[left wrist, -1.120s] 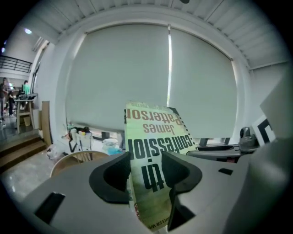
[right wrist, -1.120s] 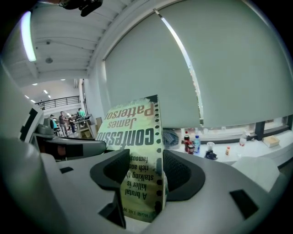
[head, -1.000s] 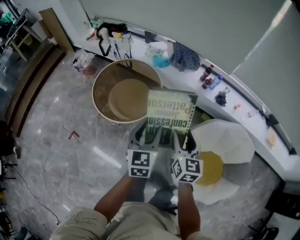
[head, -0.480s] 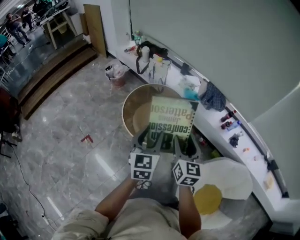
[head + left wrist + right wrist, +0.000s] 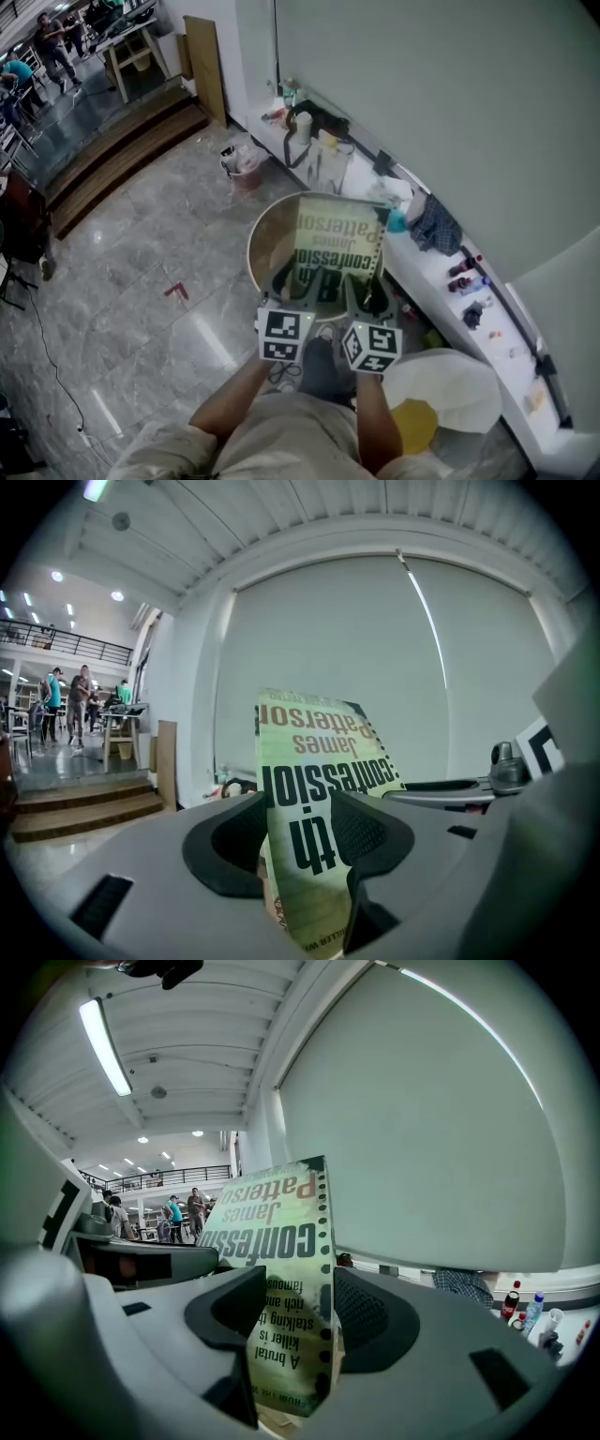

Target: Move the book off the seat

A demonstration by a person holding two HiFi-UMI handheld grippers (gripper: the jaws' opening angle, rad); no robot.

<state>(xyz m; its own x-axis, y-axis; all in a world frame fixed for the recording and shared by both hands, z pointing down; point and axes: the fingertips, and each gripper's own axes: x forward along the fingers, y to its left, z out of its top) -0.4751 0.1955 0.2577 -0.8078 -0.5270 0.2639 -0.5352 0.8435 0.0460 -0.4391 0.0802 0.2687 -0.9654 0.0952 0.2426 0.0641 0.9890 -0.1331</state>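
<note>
Still lifted clear of any seat, the book hangs in the air in front of the person, cover up and its title upside down in the head view. The left gripper is clamped on the left part of the book's near edge, and the right gripper on the right part. In the left gripper view the book stands pinched between that gripper's two dark jaws. In the right gripper view the jaws of that gripper press on either side of the book in the same way. The hold matches that of a second ago: the two grippers are side by side and the marker cubes are close together.

What has changed is the setting around the book. A second ago the round tan chair lay to the far left of the book with most of its bowl in view. Now the book covers its middle and right side. The white seat with a yellow cushion was just right of the grippers. It has now slid to the near right. The white ledge along the wall runs behind the book, and wooden steps show far left.
</note>
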